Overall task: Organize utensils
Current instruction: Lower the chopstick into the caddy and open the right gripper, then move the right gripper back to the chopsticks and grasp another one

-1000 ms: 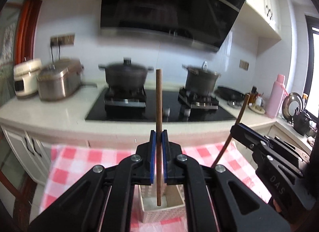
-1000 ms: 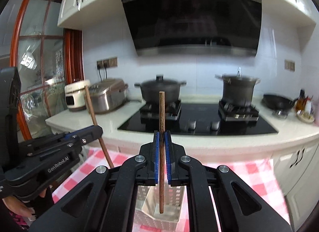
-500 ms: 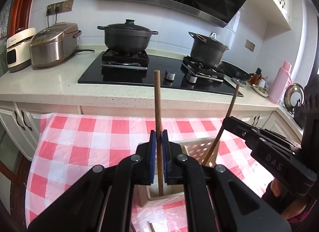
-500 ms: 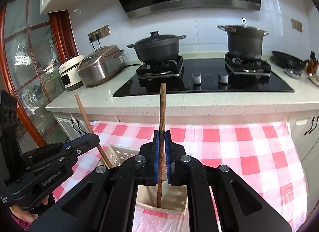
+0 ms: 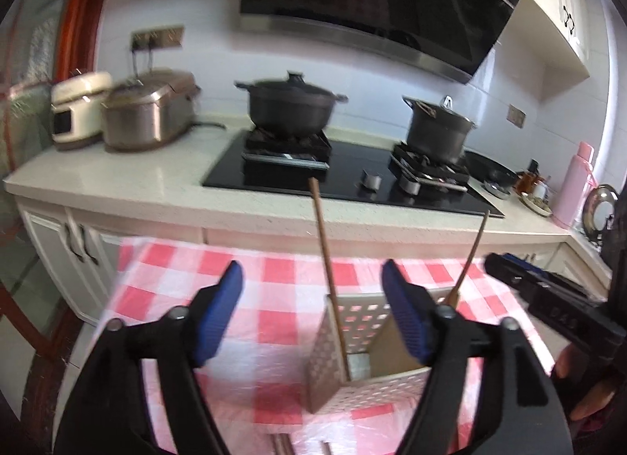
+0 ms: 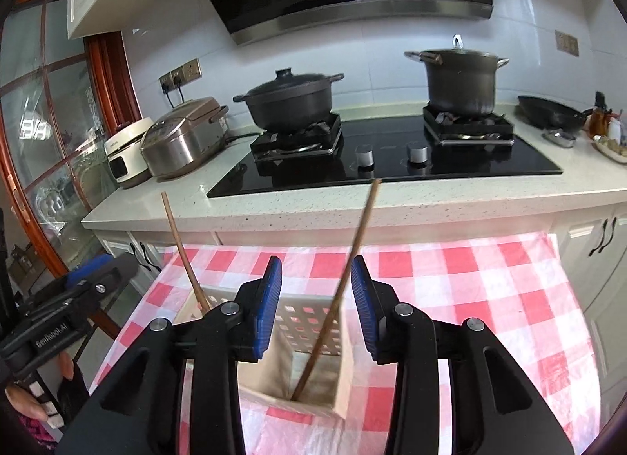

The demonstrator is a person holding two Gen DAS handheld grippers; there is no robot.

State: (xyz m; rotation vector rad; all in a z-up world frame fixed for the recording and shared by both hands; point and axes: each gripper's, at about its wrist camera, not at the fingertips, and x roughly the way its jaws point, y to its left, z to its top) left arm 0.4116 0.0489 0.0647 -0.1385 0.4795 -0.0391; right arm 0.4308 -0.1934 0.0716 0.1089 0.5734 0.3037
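Observation:
A white perforated utensil basket stands on the red-and-white checked cloth; it also shows in the right wrist view. Two wooden chopsticks lean in it. One chopstick rests free between the open jaws of my left gripper. The other chopstick rests free between the open jaws of my right gripper. Each view shows the other chopstick and the other gripper to the side. More chopstick ends lie on the cloth below the basket.
Behind the table runs a counter with a black hob, two dark pots, two rice cookers and a pink flask. Cabinets stand below; a range hood hangs above.
Both grippers have opened and let go of their chopsticks. The chopsticks now lean loose in the basket. Both grippers have drawn back slightly.

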